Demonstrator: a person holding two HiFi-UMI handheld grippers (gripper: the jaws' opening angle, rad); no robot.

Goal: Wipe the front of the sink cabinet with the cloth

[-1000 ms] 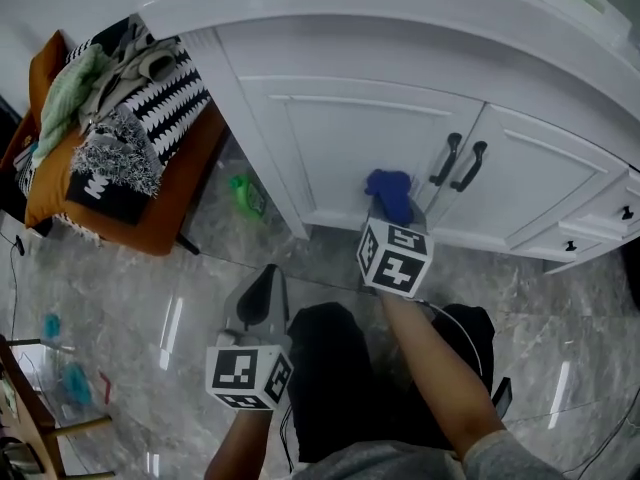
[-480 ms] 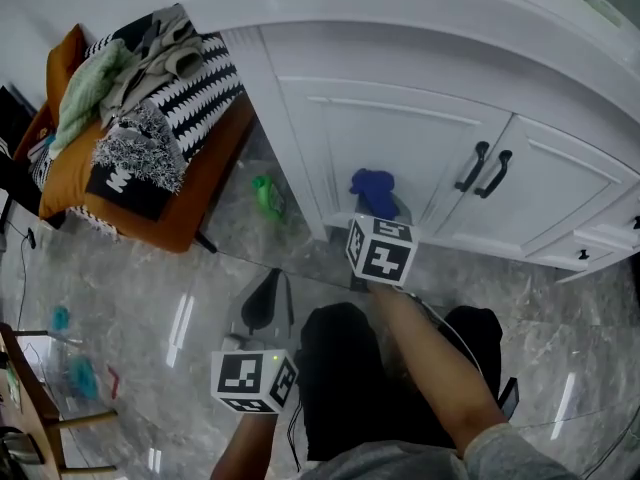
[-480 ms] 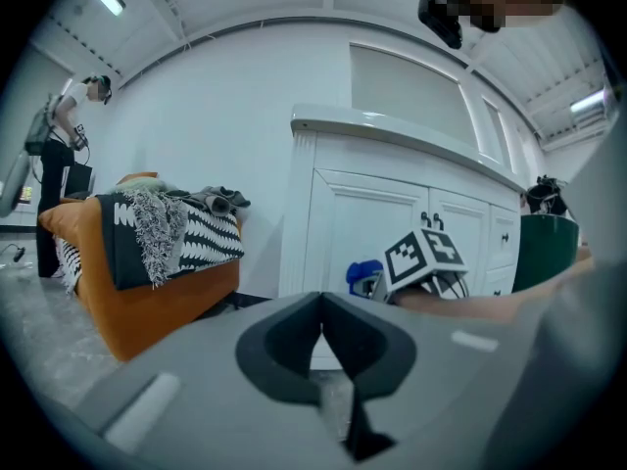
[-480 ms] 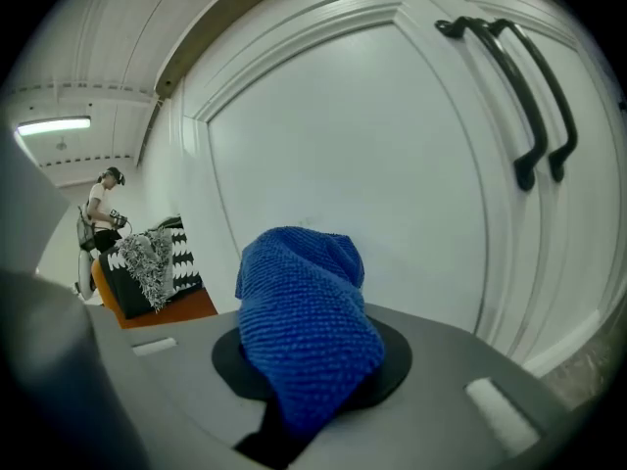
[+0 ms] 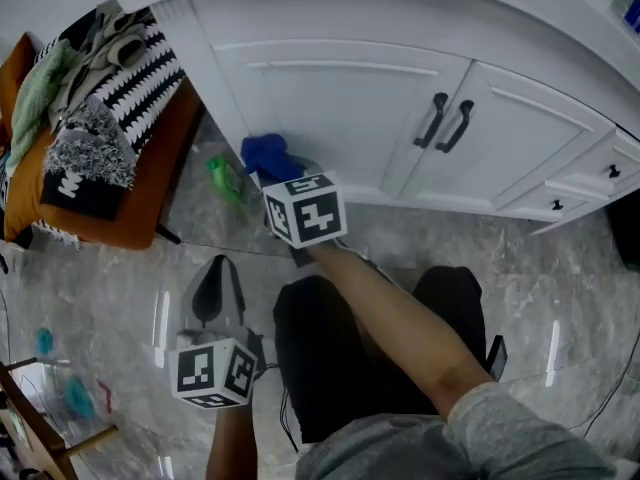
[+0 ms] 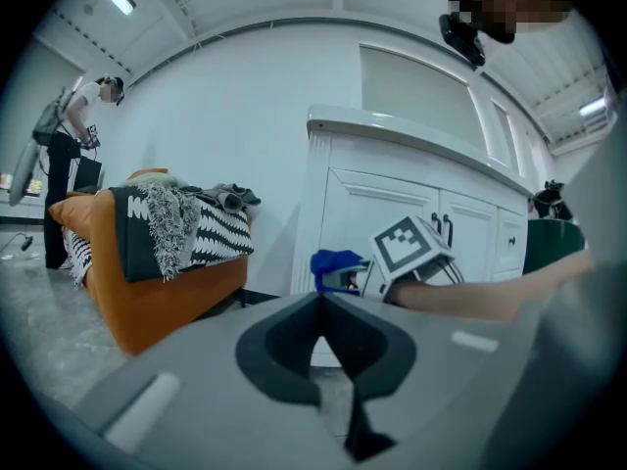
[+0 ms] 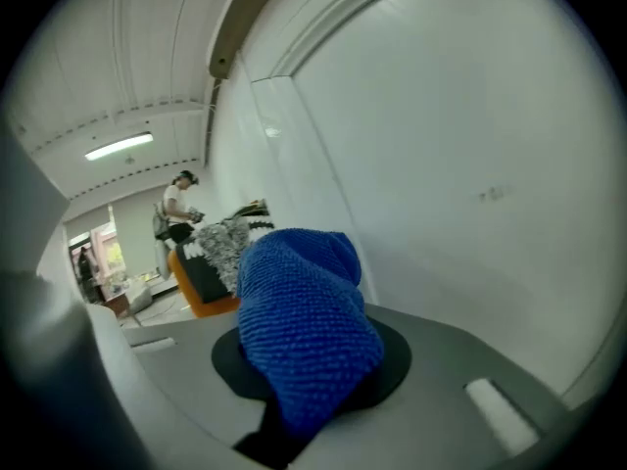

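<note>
Two grippers are in your hands, and only the right one is at the cabinet. Your right arm point(image 5: 400, 323) is bare to the elbow and stretches from the near right, across your dark lap, out to the far left. It carries the right gripper point(image 5: 278, 176) to the lower left corner of the left door of the sink cabinet point(image 5: 330, 118). That claw is clamped down on the blue cloth point(image 5: 266, 154), which bulges out of the jaws in a thick knitted bunch. In the right gripper view the bunch sits just beside the white panel; whether it presses on the panel is not clear from here.

Your left hand is held low at your near left, beside your knee. It keeps the left gripper point(image 5: 212, 278) pointed far over the marble floor point(image 5: 110, 278), well apart from the cabinet. Its claw is closed tight, jaw against jaw, with nothing between them.

To the far left stands an orange chair point(image 5: 150, 203) piled with patterned textiles, and a small green object point(image 5: 222, 178) lies on the floor between the chair and the cabinet.
</note>
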